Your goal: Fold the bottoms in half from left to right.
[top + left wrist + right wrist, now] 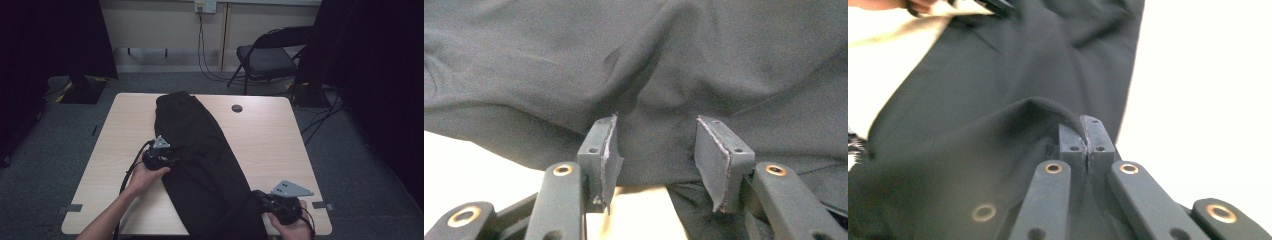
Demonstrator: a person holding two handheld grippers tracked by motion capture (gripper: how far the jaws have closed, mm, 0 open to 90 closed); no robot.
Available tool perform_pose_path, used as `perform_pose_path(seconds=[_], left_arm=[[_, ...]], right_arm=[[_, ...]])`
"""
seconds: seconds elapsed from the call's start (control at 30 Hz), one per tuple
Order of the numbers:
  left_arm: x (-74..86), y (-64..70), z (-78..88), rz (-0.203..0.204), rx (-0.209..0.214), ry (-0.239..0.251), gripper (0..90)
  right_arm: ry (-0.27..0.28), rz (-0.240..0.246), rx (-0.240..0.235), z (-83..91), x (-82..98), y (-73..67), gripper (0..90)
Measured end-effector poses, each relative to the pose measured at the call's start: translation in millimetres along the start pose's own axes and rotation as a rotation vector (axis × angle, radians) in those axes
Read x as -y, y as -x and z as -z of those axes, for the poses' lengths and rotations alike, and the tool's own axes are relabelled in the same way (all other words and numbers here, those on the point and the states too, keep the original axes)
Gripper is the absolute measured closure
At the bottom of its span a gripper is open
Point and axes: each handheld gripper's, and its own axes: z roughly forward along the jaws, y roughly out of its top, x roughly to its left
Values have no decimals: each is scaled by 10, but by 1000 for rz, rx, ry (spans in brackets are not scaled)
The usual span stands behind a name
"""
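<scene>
A long black garment (200, 150) lies diagonally across the light wooden table (270, 140), from the far middle to the near edge. My left gripper (172, 160) sits at the garment's left edge, held by a hand. Its jaws stand open in the left gripper view (656, 145), with the cloth (649, 60) bunched just ahead of the pads and nothing pressed between them. My right gripper (255, 197) is at the near right of the garment. In the right gripper view its pads (1087, 132) are shut on a raised fold of the black cloth (1013, 90).
A round cable hole (237, 108) sits in the far part of the tabletop. Beyond the table stand a black folding chair (267, 57), cables on the grey carpet and dark curtains on both sides. Bare tabletop lies left and right of the garment.
</scene>
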Motion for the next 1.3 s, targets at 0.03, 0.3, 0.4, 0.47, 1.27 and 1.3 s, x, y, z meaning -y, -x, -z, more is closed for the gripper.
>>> perform_pose_path(seconds=[0.03,0.3,0.4,0.47,1.27,1.3], left_arm=[[0,3,-1,4,3,-1,523],[1,4,-2,3,-4,1,522],[4,1,-1,1,-1,2,521],[4,6,-2,4,-3,4,521],[109,238,133,-55,67,-31,435],[120,266,136,-65,77,-25,435]], right_arm=[[-20,-27,0,-9,54,78,854],[-90,49,-267,-230,77,-308,699],[-97,60,-268,-296,-19,-385,569],[-37,43,-214,-257,-129,-366,520],[-185,95,-78,-1364,-352,2,581],[-182,88,-79,-1315,-311,3,581]])
